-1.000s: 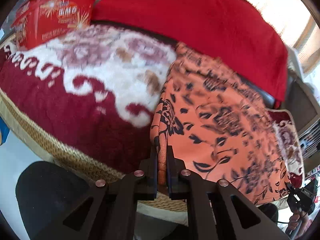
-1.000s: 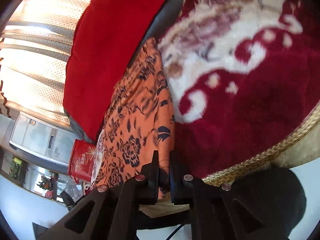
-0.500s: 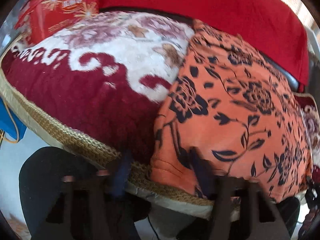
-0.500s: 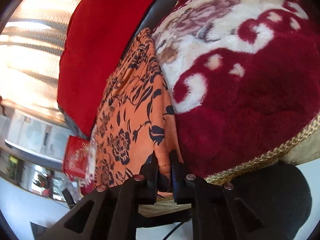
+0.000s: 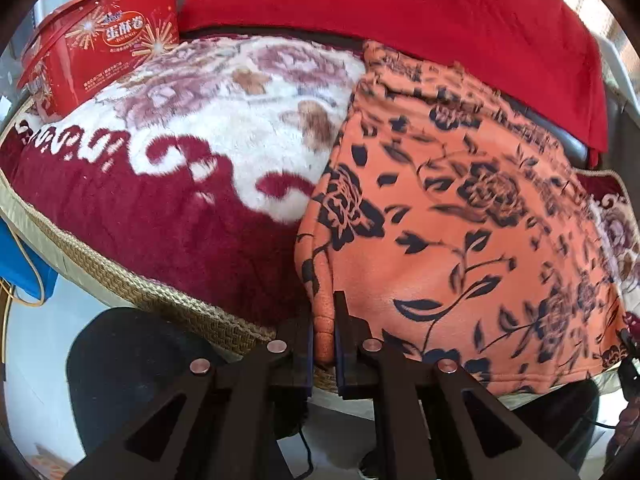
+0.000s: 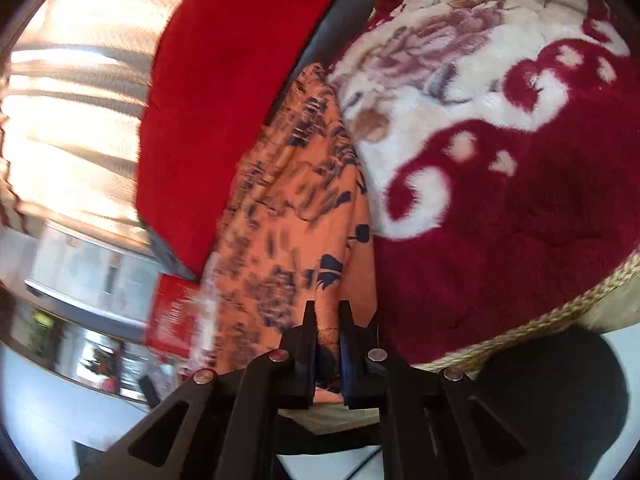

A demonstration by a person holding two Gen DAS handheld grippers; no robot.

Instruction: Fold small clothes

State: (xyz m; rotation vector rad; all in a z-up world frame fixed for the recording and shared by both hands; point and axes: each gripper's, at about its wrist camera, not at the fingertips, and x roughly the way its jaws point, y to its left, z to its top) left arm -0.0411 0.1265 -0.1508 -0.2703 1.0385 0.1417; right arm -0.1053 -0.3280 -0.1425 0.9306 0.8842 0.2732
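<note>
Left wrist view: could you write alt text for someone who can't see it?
Black tongs pinch the near edge of an orange garment with dark flowers, which lies spread on a plush red-and-cream blanket. A plain red cloth lies behind it, and a red tin stands at the far left.

Left hand-held gripper (image 5: 323, 322) pinching orange floral garment (image 5: 452, 216) corner, plush maroon-and-white blanket (image 5: 168, 168), red tin (image 5: 96, 44) behind

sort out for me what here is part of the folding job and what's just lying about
Part of the job:
orange floral garment
left gripper, shut on its near edge
right gripper, shut on another edge

Just lying about:
plush red and white blanket
plain red cloth
red snack tub
blue bag
</note>
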